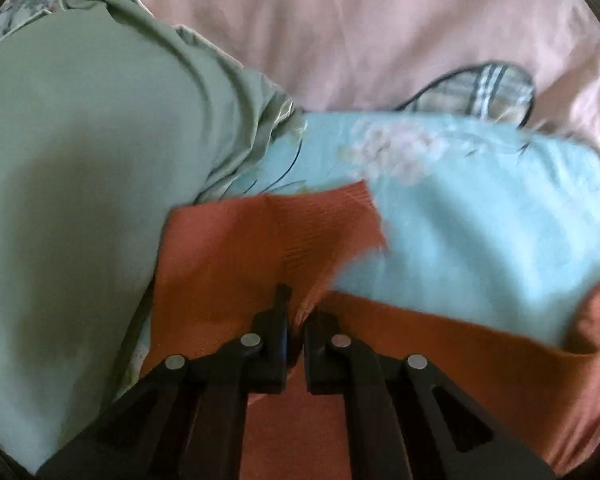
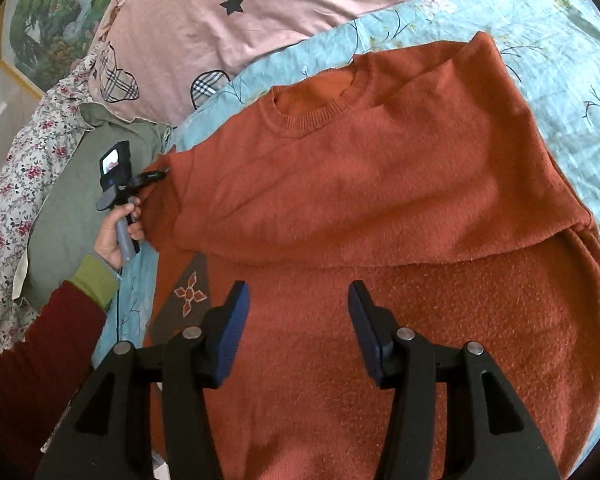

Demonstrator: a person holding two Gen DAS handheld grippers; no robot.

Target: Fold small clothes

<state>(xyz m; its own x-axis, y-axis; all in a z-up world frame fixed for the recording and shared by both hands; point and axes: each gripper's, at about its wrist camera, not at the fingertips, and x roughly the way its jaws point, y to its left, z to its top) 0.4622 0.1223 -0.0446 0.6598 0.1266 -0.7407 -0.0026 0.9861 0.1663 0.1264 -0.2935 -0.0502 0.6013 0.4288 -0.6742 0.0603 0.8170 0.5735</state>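
**Orange sweater spread on the bed**

Beneath me lies a pink bedcover [image 2: 172, 40] with plaid hearts, then a pale blue floral sheet [image 2: 560, 92]. On that sheet the orange sweater [image 2: 360, 184] lies partly folded. My 2 grippers differ: the right gripper [image 2: 298, 332] hangs with jaws apart above the knit; the left gripper [image 1: 296, 316] is clamped on the sweater's edge beside a green pillow [image 1: 80, 168].

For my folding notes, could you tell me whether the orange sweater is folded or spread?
Partly folded: the orange sweater has its top doubled over its lower half.
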